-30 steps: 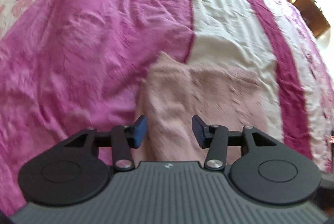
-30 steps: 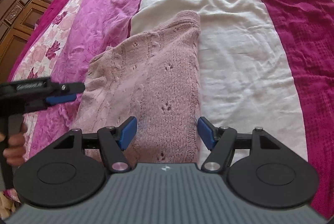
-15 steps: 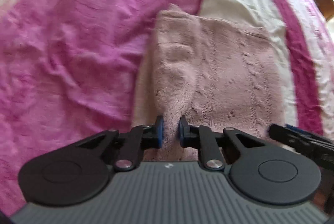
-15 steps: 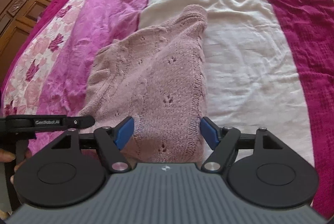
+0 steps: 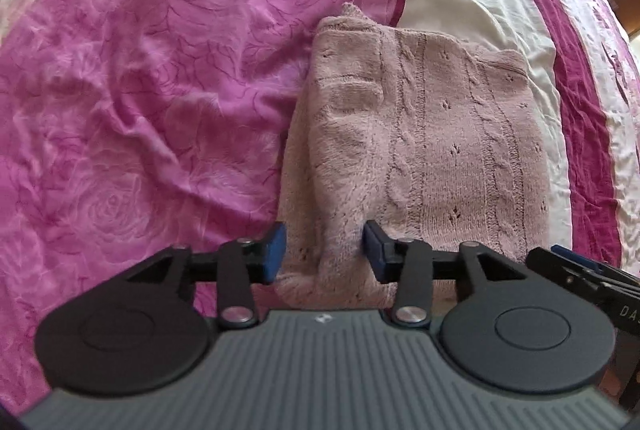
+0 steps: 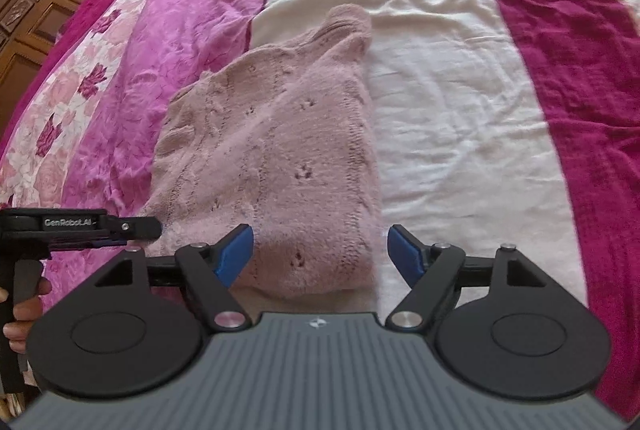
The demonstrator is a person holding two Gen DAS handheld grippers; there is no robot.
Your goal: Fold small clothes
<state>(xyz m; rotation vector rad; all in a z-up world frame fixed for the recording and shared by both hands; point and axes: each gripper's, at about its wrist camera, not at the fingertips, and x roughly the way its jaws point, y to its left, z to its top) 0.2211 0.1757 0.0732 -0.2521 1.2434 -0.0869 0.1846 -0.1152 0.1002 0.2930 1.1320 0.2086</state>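
Both your grippers stand spread over the folded dusty-pink cable-knit sweater [image 5: 420, 133] on the pink-and-cream striped bedspread [image 5: 160, 69]. Your left gripper [image 5: 324, 250] straddles a raised fold at six o'clock; your right gripper [image 6: 320, 250] brackets the near edge.

Relative to the pink knit sweater [image 5: 420, 149], the left gripper [image 5: 324, 254] sits at its near edge, blue pads parted around a raised fold — not pinching. The right gripper [image 6: 320, 250] hovers over the near hem, jaws spread wide. A hand [image 6: 20, 310] (partly visible) holds the left gripper's handle.
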